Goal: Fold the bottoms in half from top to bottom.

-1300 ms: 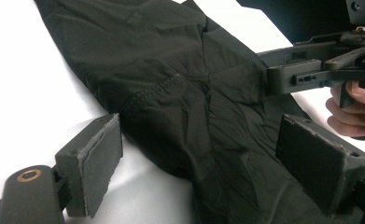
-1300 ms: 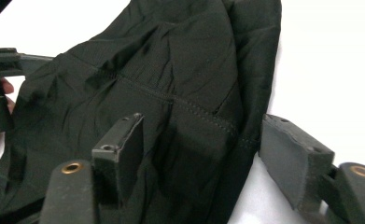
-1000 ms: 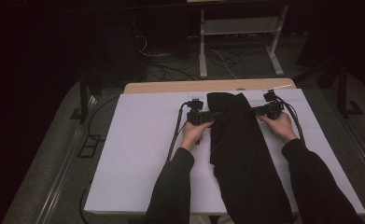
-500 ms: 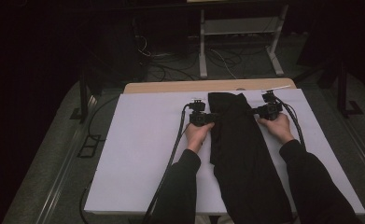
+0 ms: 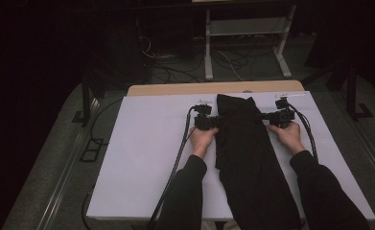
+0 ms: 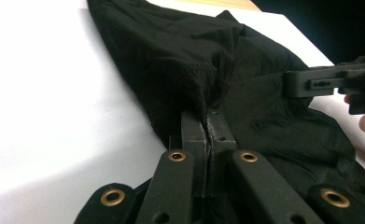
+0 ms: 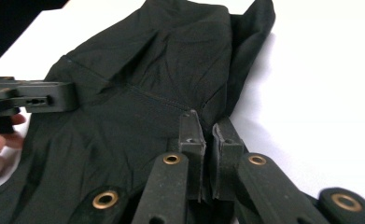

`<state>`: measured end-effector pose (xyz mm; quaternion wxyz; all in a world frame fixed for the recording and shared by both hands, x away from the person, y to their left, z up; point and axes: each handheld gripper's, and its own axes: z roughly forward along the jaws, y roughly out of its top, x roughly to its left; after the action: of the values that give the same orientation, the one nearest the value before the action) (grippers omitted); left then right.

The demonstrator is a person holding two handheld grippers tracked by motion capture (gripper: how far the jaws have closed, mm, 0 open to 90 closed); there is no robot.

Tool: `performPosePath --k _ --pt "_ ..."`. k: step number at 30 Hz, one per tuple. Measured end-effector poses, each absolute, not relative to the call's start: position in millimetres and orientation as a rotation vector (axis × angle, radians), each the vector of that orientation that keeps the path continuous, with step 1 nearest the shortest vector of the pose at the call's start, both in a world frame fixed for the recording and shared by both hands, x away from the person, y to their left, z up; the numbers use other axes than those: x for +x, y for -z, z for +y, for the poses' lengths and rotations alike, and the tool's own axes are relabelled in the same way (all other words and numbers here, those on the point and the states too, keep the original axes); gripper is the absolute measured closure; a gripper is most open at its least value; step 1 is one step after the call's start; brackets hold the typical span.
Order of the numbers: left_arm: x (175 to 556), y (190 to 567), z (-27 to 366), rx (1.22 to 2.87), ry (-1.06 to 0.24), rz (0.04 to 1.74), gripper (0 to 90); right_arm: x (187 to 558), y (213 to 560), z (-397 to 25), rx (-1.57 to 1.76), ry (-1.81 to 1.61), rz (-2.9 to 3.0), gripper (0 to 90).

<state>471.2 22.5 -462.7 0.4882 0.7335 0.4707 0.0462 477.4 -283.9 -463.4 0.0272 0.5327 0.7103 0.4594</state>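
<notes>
White table: both tongs seemingly pinch black garment edges.

Black garment on white table.

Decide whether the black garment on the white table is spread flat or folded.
Folded. The black garment lies as a narrow strip with layered edges and creases, held by the left gripper and right gripper.

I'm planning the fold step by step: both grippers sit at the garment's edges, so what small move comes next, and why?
Probably lift both edges slightly together. The left hand-held gripper is shut on the garment with cloth pinched between its jaws; the right hand-held gripper looks nearly shut at the opposite edge, its grip unclear, so check it first.
</notes>
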Motion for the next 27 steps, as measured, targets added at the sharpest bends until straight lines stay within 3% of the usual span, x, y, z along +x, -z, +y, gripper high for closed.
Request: performPosePath --k 27 --pt "447.7 442.3 28.1 1.755 -0.122 1.061 87.3 446.3 436.1 -286.4 1.595 -1.614 2.140 84.0"
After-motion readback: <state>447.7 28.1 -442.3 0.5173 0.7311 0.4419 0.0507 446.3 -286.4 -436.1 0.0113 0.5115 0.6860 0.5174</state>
